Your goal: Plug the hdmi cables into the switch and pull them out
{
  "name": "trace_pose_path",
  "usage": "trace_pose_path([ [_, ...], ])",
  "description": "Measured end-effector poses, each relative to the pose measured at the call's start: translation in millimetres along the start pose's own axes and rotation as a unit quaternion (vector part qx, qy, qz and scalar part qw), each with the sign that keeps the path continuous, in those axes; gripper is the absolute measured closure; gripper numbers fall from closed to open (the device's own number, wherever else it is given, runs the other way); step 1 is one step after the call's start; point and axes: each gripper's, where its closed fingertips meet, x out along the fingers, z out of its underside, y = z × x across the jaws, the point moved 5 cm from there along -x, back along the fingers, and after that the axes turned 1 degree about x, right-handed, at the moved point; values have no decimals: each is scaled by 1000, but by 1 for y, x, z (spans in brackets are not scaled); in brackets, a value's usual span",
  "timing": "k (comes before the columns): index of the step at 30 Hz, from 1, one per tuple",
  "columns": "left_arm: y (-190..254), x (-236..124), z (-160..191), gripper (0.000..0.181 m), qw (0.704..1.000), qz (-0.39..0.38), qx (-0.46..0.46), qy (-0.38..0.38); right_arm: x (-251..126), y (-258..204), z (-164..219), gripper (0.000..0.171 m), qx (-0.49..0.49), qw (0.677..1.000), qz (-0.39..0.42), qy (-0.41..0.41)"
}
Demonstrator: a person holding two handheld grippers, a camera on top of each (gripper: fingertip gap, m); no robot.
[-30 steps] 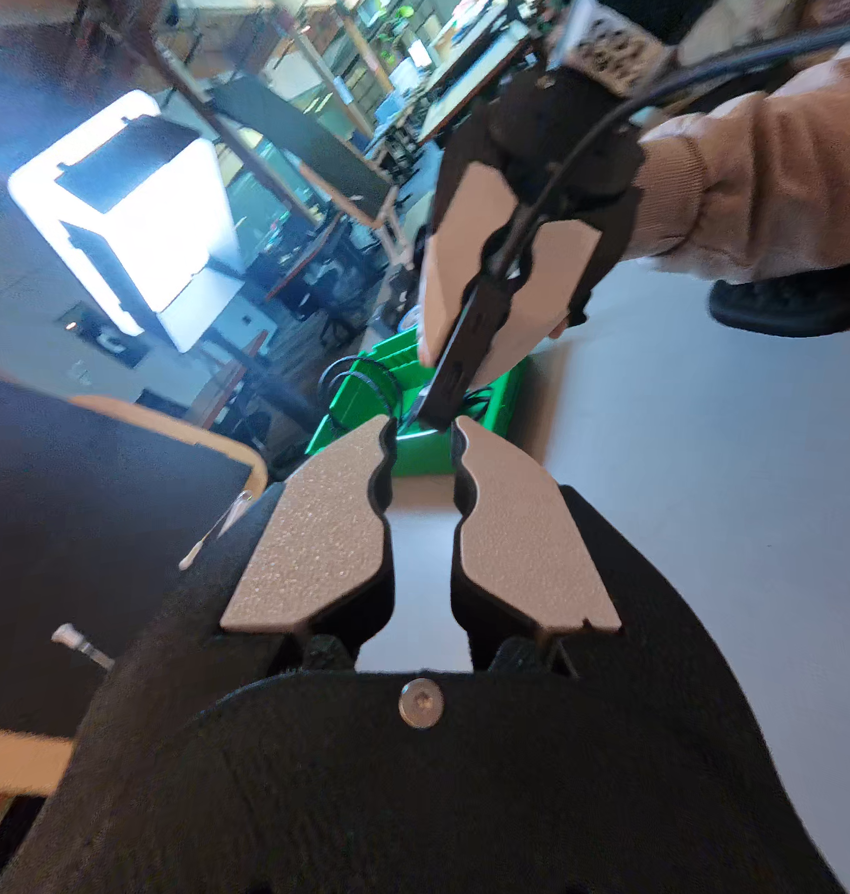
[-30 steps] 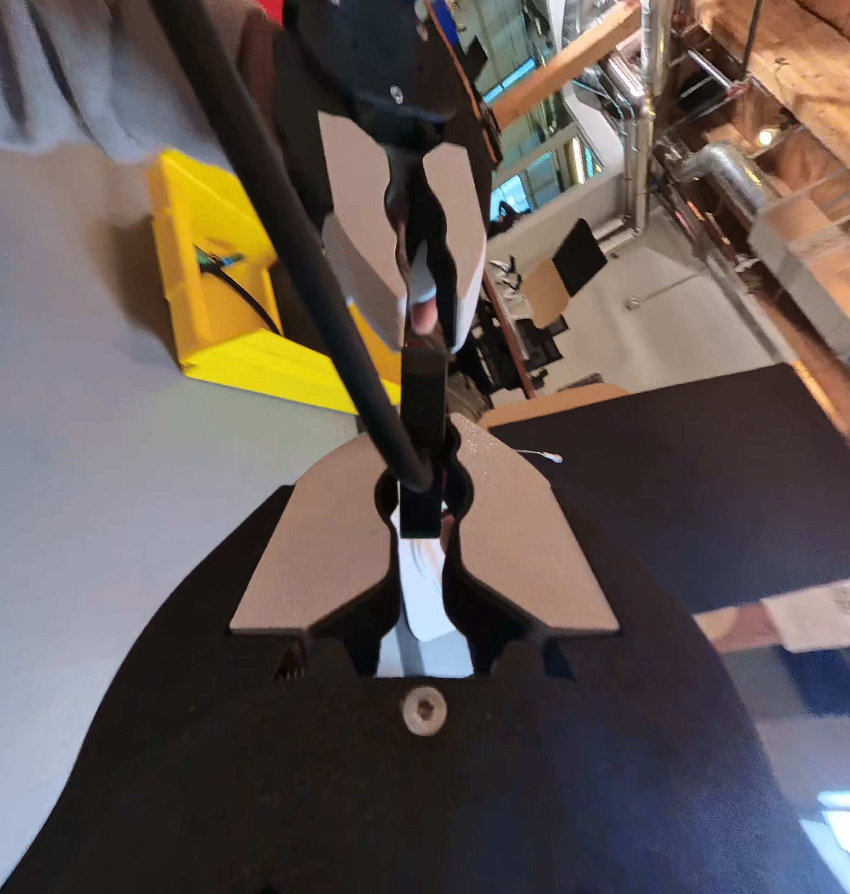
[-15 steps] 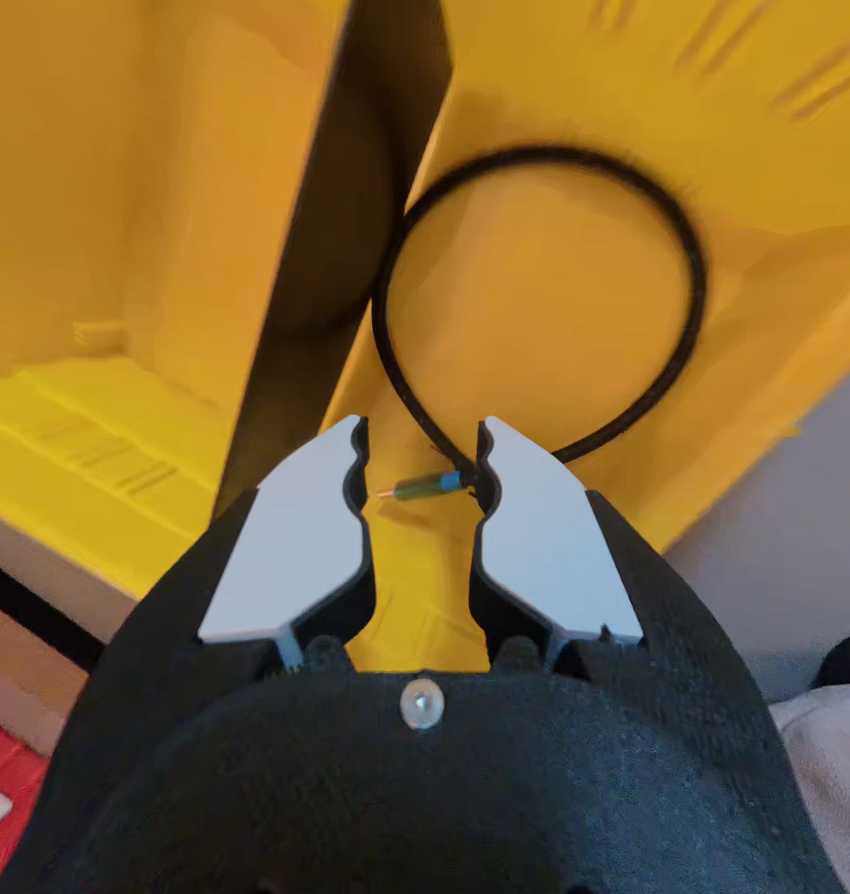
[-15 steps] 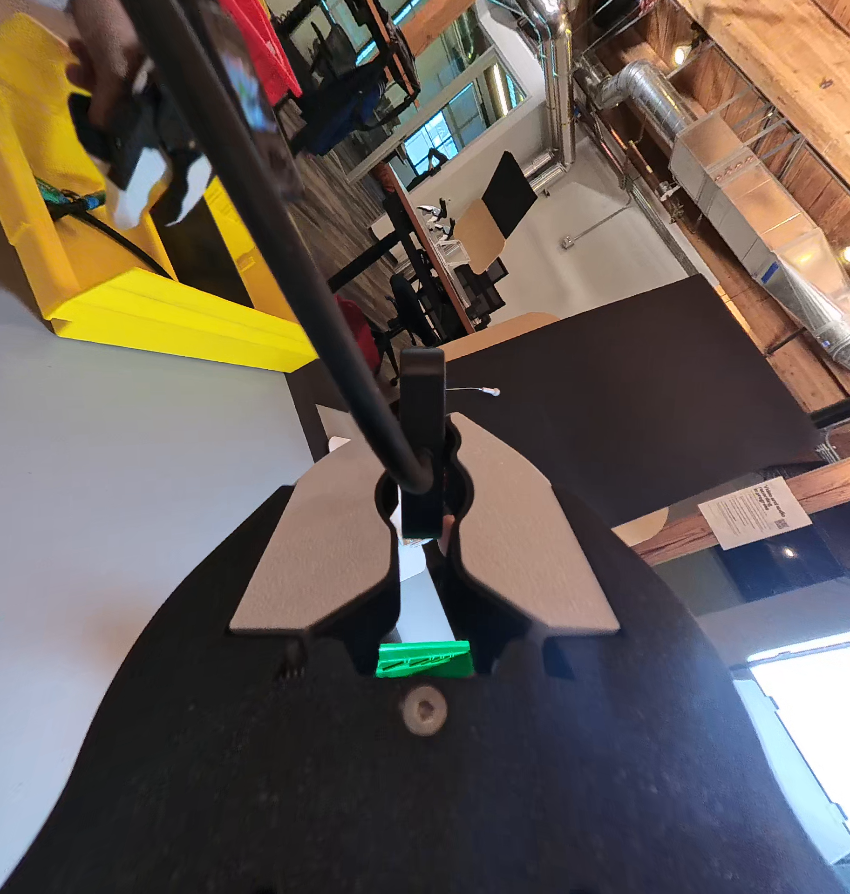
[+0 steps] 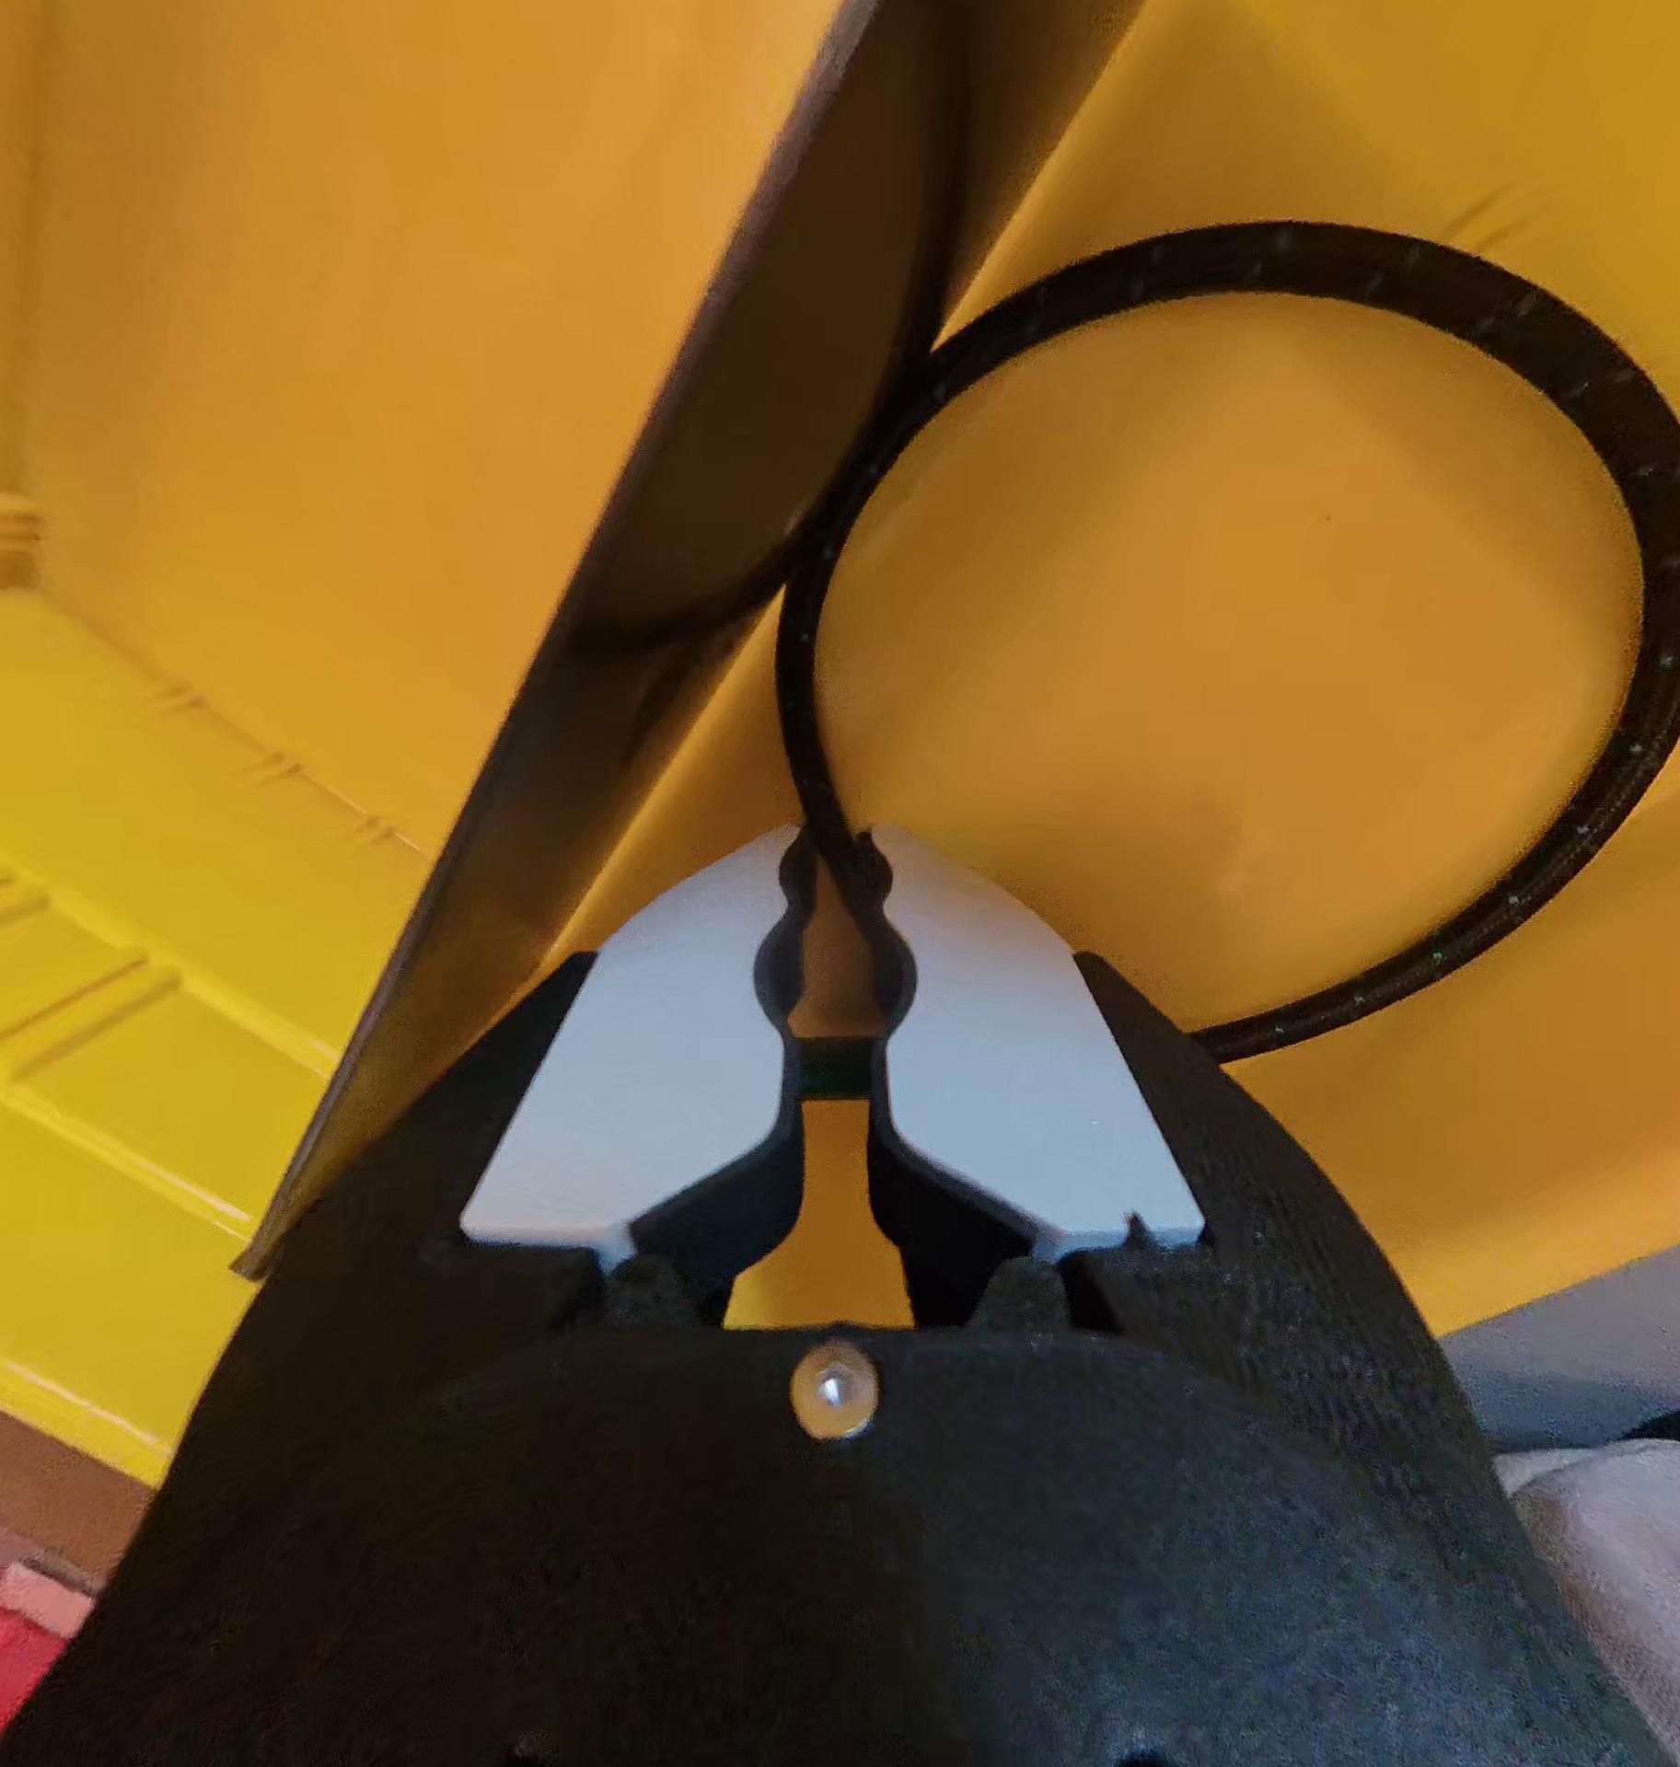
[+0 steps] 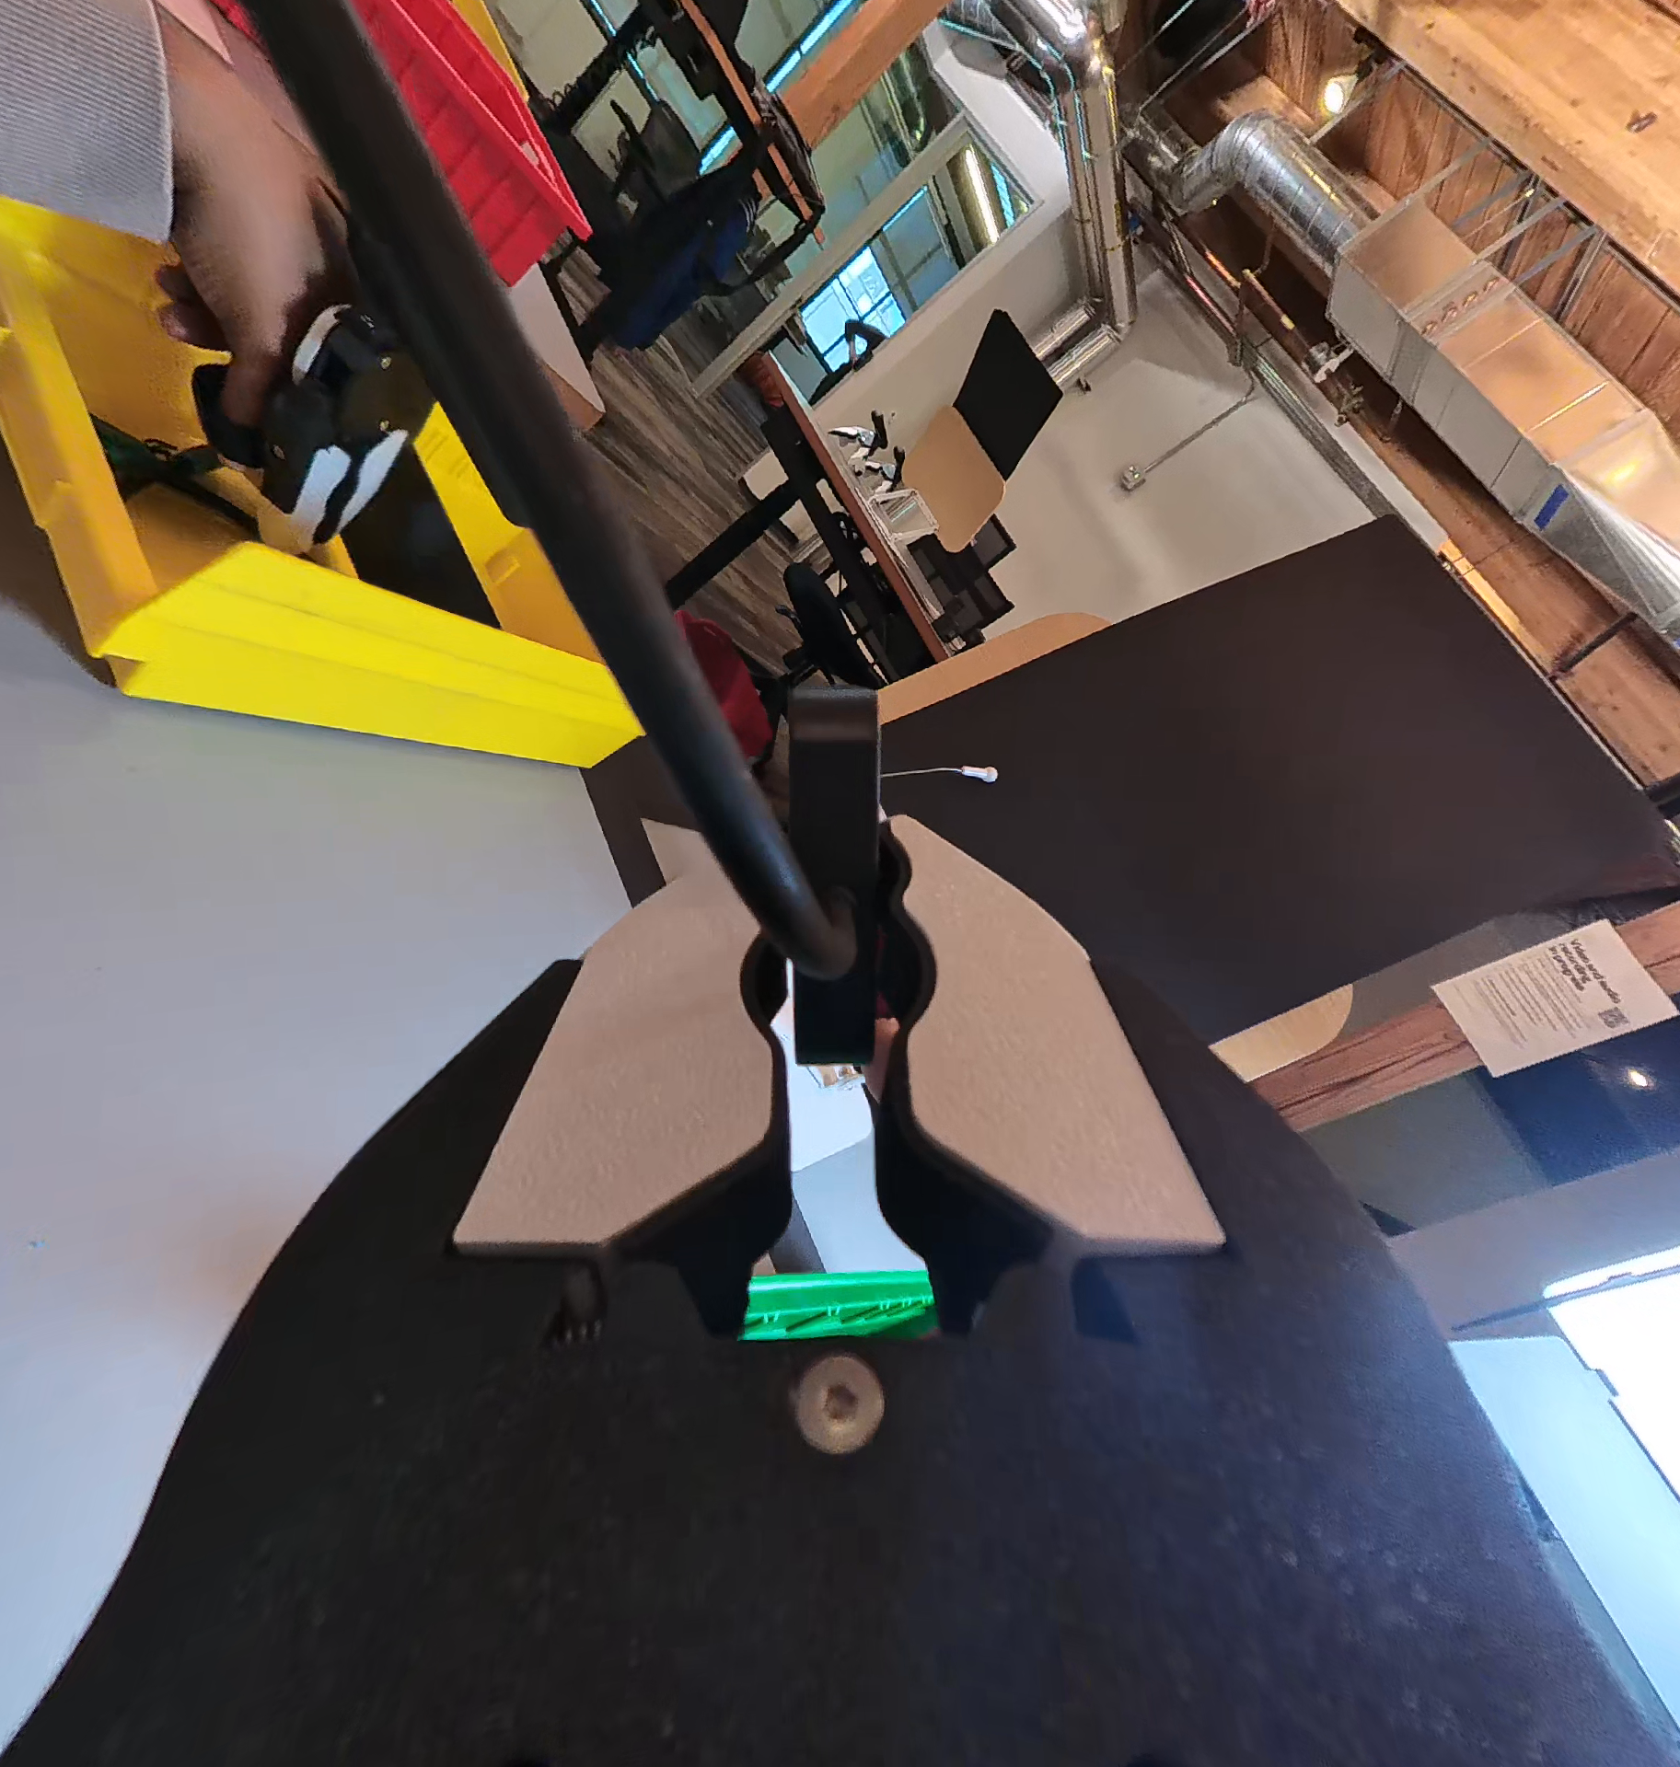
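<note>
- Left wrist view: the left gripper (image 5: 834, 865) is inside the yellow bin (image 5: 291, 382), clamped on a looping braided cable (image 5: 1582, 459).
- Right wrist view: the right gripper (image 6: 831, 913) pinches a black HDMI plug (image 6: 831, 813) above the grey tabletop (image 6: 243, 908); its cable (image 6: 491, 411) runs up-left.

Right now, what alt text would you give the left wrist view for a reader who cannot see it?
The left gripper is shut on a black braided cable inside a yellow bin, its pale jaws pinching one end while the rest curls in a loop to the right. A dark divider slants across the bin behind the jaws.
</note>
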Motion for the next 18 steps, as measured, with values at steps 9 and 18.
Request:
trace_pose_path([
  [9,-2,-31,-3,174,998,-15,25,64,-12,18,5,156,7,1000,25,-2],
  [18,14,-147,-25,180,937,-91,76,330,-29,39,5,156,42,997,53,21],
])
